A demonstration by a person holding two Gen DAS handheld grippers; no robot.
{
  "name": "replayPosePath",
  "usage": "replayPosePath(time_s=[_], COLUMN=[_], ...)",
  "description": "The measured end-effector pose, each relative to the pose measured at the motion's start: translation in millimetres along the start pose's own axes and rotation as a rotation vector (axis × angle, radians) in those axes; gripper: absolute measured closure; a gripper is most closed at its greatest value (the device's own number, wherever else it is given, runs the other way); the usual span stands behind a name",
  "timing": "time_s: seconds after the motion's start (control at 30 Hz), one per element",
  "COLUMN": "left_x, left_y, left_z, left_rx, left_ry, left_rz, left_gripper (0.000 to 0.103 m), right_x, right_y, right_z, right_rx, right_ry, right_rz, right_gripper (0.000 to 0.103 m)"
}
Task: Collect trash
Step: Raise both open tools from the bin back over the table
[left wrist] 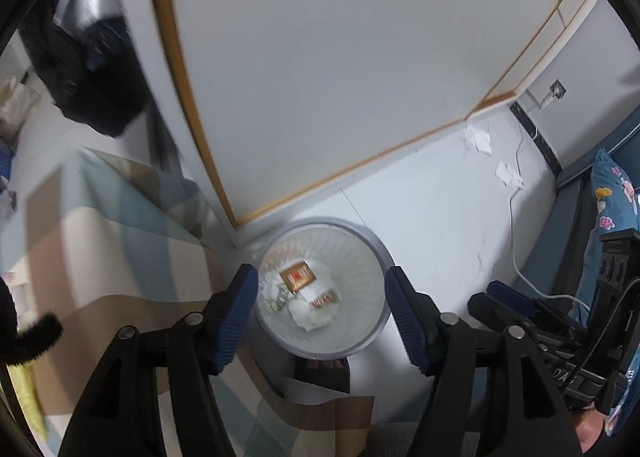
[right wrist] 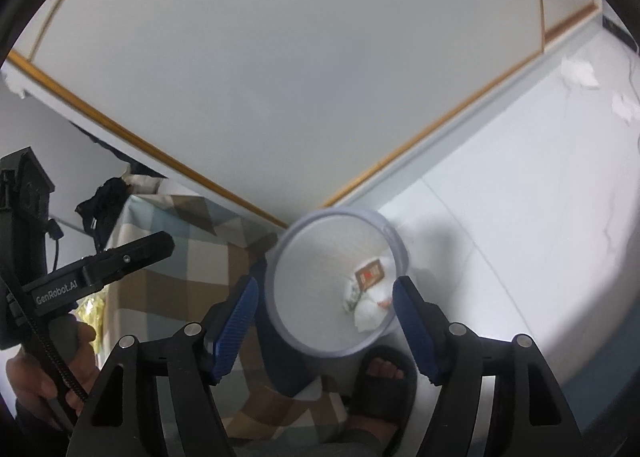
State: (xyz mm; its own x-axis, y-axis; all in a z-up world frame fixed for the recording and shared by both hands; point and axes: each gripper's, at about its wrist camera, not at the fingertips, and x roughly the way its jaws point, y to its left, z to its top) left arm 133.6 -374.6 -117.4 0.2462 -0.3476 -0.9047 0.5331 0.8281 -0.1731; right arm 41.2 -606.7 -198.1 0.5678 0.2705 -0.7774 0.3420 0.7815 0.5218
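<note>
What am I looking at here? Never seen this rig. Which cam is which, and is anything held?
There is no robot arm: a person holds a pair of hand-held tongs in each hand, each with a fisheye camera looking along its blue-padded fingers. One picture is from the left tongs, the other from the right tongs. Both point down at a round white trash bin on the floor, already holding a brown packet and crumpled tissues. More white paper scraps lie on the floor by the wall. Both tongs are open and hold nothing. The person's sandalled foot shows below the bin.
</note>
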Motion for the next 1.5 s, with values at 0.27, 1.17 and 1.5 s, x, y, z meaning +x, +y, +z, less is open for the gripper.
replayPosePath(time_s=[0.27,1.17,1.5], left_x=[-68.1,-235.8,-255.0], left_y=[15.8,160.2,218.4], left_z=[-7.1,-124.6,-167.7], left_rx=[-0.02,-0.323,-0.409], left_ry=[-0.179,-0.522,-0.578], left_rz=[0.061,0.295,0.364], left_gripper=[0.025,0.018,0.018], right_x=[-63.5,-141.8,-123.6], right_y=[52.2,282.5,337.0], right_z=[12.7,-71.4,-119.8], right_rx=[-0.137,-0.487,-0.58], right_ry=[-0.146,-0.407,-0.392], right_rz=[-0.022,0.209,0.248], right_gripper=[0.03,0.019,0.019])
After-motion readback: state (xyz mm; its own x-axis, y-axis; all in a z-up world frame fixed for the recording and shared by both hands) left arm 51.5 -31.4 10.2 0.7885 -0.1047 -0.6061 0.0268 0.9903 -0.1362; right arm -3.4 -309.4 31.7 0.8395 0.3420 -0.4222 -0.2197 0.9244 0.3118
